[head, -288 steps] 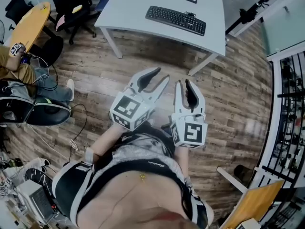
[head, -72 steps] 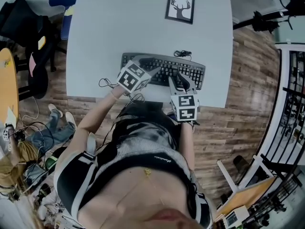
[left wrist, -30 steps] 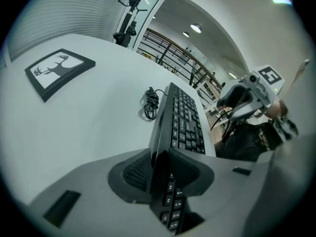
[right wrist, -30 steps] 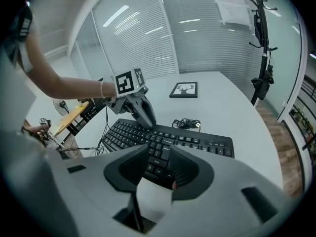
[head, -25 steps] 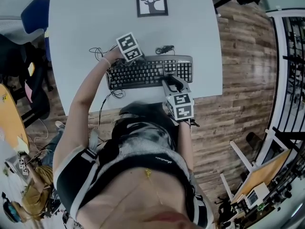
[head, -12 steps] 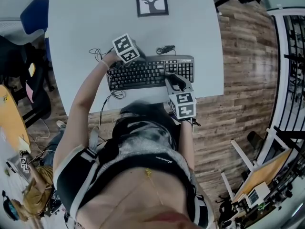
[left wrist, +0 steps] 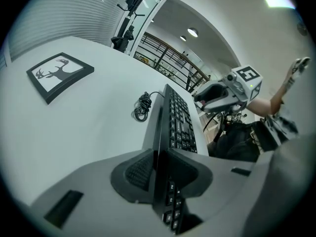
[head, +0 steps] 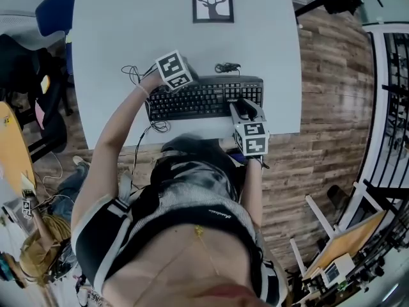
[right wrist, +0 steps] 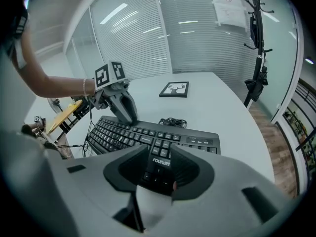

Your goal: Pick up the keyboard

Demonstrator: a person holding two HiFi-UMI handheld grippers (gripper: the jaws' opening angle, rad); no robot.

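A black keyboard (head: 204, 98) lies near the front edge of the white table (head: 115, 31). My left gripper (head: 187, 82) is at the keyboard's back edge toward its left end. In the left gripper view its jaws (left wrist: 159, 157) are shut on the thin edge of the keyboard (left wrist: 178, 117), one pad on the key side, one on the back. My right gripper (head: 245, 109) is at the keyboard's near edge by the right end. In the right gripper view it (right wrist: 159, 157) stands partly open over the arrow keys of the keyboard (right wrist: 128, 132), gripping nothing.
A framed deer picture (head: 212, 1) lies farther back on the table. The keyboard's coiled cable (head: 227, 67) rests just behind it. Loose wires (head: 132, 75) trail off the left. A blue chair (head: 54, 8) stands at the far left, and a railing (head: 390, 107) at the right.
The right gripper has shifted a little toward the keyboard's right end. The left gripper has stayed at the back edge. The head view has drifted slightly.
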